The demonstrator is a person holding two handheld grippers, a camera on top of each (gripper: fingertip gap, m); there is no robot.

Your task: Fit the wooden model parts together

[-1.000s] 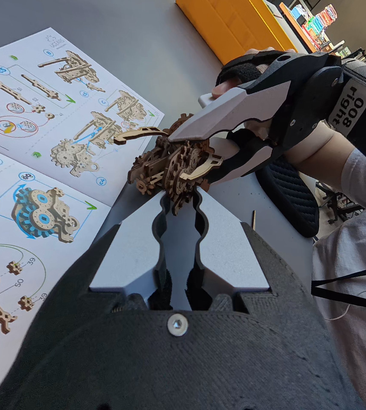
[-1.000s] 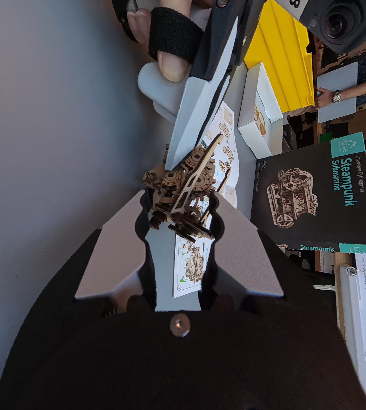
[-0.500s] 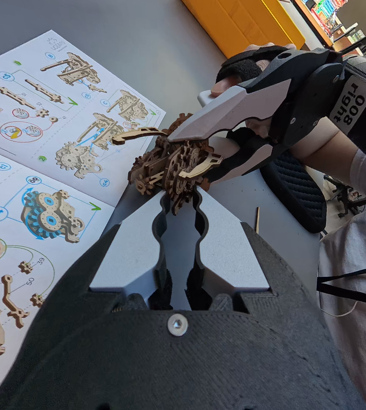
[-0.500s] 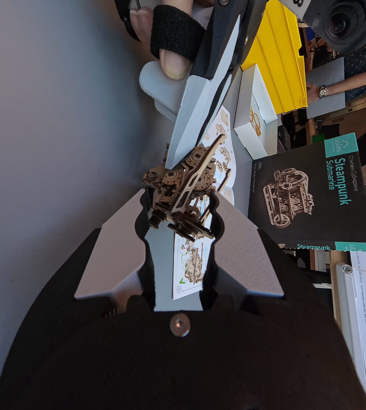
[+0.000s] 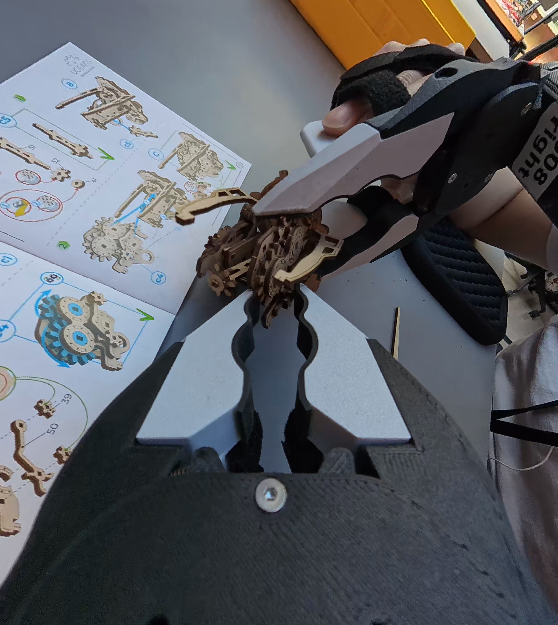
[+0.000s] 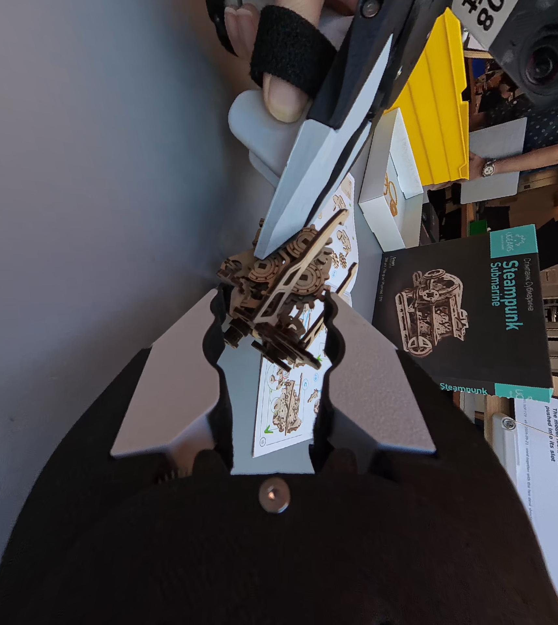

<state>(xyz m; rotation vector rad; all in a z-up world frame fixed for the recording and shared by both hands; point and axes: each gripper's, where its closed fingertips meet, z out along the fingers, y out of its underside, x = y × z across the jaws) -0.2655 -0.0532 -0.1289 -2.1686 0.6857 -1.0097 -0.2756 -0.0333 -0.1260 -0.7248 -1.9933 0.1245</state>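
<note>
In the left wrist view, the model [image 5: 264, 250], a brown cluster of wooden gears, is sitting at frame centre, clear of the table [image 5: 203, 50]. The left gripper [image 5: 272, 301] is pinching its lower gear edge between its fingertips, fingers narrowed onto it. The right gripper [image 5: 301, 233] is reaching in from the upper right, clamping the model's top and underside. In the right wrist view, the model [image 6: 277, 297] is lying between that gripper's [image 6: 274, 297] fingertips. The booklet [image 5: 67, 203] is lying open at left.
</note>
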